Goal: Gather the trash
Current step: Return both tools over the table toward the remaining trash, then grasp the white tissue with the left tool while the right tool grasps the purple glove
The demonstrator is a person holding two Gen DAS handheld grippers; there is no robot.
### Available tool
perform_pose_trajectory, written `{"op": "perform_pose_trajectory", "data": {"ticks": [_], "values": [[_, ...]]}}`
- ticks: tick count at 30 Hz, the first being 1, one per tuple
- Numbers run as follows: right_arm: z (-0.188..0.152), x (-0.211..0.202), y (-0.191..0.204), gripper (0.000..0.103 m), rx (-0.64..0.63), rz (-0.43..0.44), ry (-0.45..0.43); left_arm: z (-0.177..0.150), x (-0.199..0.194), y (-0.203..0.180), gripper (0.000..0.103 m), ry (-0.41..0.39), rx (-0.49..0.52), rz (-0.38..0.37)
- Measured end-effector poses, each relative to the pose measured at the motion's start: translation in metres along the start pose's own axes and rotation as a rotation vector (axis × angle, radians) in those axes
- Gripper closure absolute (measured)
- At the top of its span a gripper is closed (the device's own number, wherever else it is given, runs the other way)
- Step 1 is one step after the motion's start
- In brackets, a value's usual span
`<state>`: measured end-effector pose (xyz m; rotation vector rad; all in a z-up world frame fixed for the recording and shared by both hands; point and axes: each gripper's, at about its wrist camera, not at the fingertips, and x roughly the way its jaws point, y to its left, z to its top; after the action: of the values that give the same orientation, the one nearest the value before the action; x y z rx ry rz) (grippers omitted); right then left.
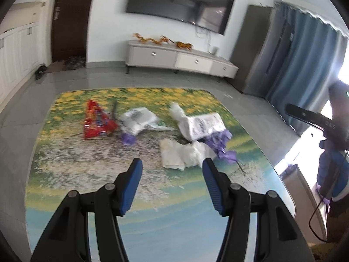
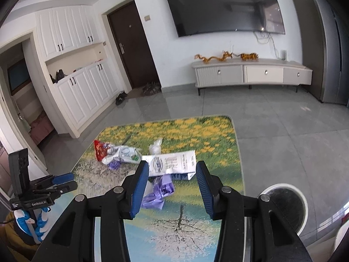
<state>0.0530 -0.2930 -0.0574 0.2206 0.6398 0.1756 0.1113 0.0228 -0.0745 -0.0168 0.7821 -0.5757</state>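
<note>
Trash lies on a table with a flower-print cover (image 1: 87, 174). A red snack bag (image 1: 96, 120) is at the far left, with a white wrapper (image 1: 137, 120) and a purple scrap (image 1: 128, 138) beside it. A white carton (image 1: 202, 125), crumpled white tissue (image 1: 181, 152) and a purple wrapper (image 1: 222, 148) lie nearer. My left gripper (image 1: 172, 166) is open and empty, just short of the tissue. My right gripper (image 2: 172, 170) is open and empty above the purple wrapper (image 2: 159, 192), with the carton (image 2: 172, 163) just beyond. The red bag (image 2: 100, 150) lies far left.
A white round bin (image 2: 283, 207) with a dark inside stands right of the table. The left gripper's body (image 2: 41, 192) shows at the left. Beyond the table are grey floor tiles, a TV cabinet (image 2: 250, 74), white cupboards (image 2: 82, 91) and blue curtains (image 1: 305, 61).
</note>
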Motion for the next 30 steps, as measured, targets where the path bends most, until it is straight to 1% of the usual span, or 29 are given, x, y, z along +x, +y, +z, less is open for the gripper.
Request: {"op": "perform_pose_trajectory", "data": {"ticks": [2,5,11,19,23,28,30], "values": [[-0.003,0.010,-0.001,0.060,0.008,0.013,0.025,-0.001,0.013,-0.008,0.048,0.035,0.028,-0.034],[-0.011,0.030,-0.001,0.060,0.012,0.036,0.076,-0.002,0.033,-0.019,0.048,0.082,0.064,-0.060],[-0.023,0.070,0.000,0.060,0.012,0.086,0.157,0.003,0.072,-0.029,0.048,0.152,0.089,-0.111],[-0.030,0.121,0.000,0.060,0.021,0.147,0.238,0.016,0.118,-0.039,0.048,0.209,0.124,-0.134],[-0.032,0.139,-0.004,0.060,0.032,0.170,0.263,0.017,0.139,-0.045,0.048,0.244,0.152,-0.127],[-0.035,0.157,-0.007,0.060,0.041,0.184,0.291,0.014,0.152,-0.046,0.049,0.264,0.162,-0.127],[-0.037,0.161,-0.010,0.060,0.052,0.189,0.298,0.014,0.153,-0.047,0.052,0.262,0.172,-0.119]]}}
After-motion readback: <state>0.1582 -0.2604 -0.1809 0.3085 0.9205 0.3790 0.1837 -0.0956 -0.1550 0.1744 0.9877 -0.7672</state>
